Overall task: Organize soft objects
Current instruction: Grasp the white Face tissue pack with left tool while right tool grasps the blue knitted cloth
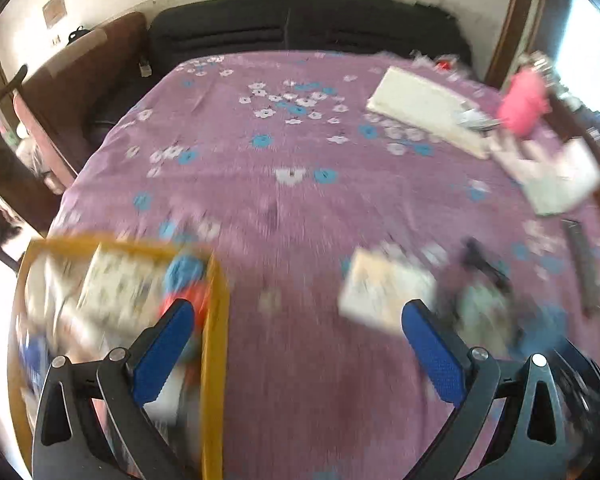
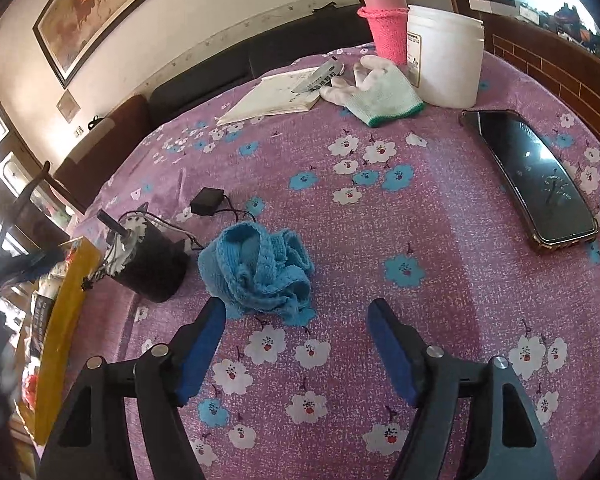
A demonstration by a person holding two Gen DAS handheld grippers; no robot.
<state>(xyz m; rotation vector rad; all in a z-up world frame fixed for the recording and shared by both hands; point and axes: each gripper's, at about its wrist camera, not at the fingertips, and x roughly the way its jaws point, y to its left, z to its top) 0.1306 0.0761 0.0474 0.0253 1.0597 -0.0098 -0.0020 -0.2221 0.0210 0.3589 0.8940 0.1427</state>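
A crumpled blue knit piece [image 2: 256,272] lies on the purple floral cloth [image 2: 380,240]. My right gripper [image 2: 296,308] stands open just before it; the piece's near edge reaches between the fingertips, and the pads do not press on it. A white work glove [image 2: 376,84] lies at the back, beside a pink knit sleeve [image 2: 384,32] on a bottle. In the blurred left wrist view my left gripper [image 1: 297,306] is open and empty over the cloth. To its left, a yellow-rimmed box [image 1: 216,320] holds a blue knit item [image 1: 184,270], an orange one and a patterned cloth.
A phone [image 2: 532,176] lies at the right, a white tub [image 2: 444,56] and a booklet [image 2: 276,96] at the back. A black cylinder [image 2: 148,256] with a cable stands left of the blue piece. The yellow box rim [image 2: 64,320] is at the table's left edge.
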